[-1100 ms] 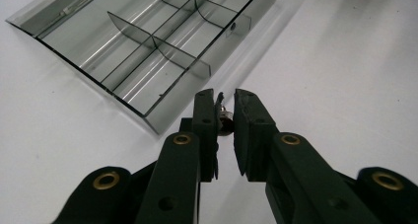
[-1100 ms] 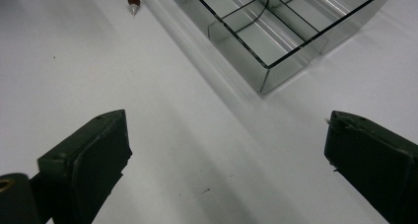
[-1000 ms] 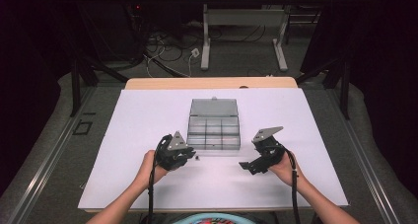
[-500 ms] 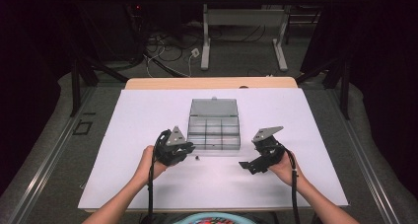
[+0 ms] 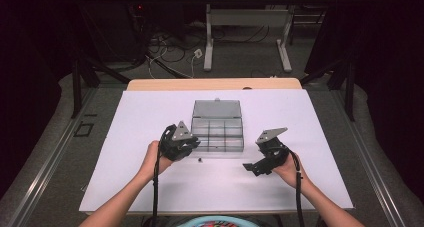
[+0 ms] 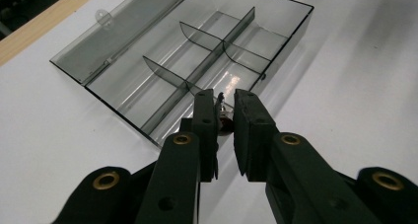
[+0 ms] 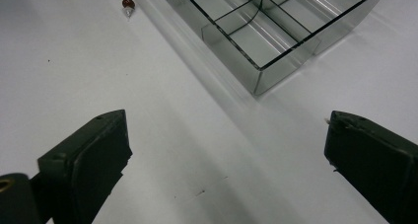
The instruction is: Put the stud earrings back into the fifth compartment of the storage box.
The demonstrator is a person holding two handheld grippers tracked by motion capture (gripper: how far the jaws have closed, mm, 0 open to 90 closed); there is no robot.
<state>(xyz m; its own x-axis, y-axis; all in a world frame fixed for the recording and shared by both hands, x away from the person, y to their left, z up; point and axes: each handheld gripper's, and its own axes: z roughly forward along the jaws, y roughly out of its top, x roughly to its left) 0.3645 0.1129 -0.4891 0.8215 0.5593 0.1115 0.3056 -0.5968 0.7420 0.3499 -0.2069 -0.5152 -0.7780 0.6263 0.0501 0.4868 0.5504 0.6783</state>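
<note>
The left gripper (image 6: 225, 116) has its two black jaws pressed close on a tiny thing. It is a small screw (image 6: 223, 119), dark red-brown with a shiny bit on top, and it sits right between the jaws near their tips. The view there is dark, so it may be some other small part, but it looks like a screw.

Just past the jaw tips is the clear box (image 6: 197, 61). Its near wall is just ahead of the held screw. The box is cut into small rooms by thin walls, and its lid (image 6: 123, 31) lies open flat on the far side. From above, the left gripper (image 5: 186, 146) sits at the box's (image 5: 218, 132) near left corner.

The right gripper (image 7: 226, 160) has its jaws spread wide, with nothing between them but the white table (image 7: 172, 115). A corner of the box (image 7: 276, 41) lies ahead of it and a little to the right. A second small screw (image 7: 128, 5) lies on the table far ahead, to the left of the jaws. From above, that screw (image 5: 200, 160) is a dark dot between the two grippers, just near the box's front wall, and the right gripper (image 5: 255, 167) is low by the table.
</note>
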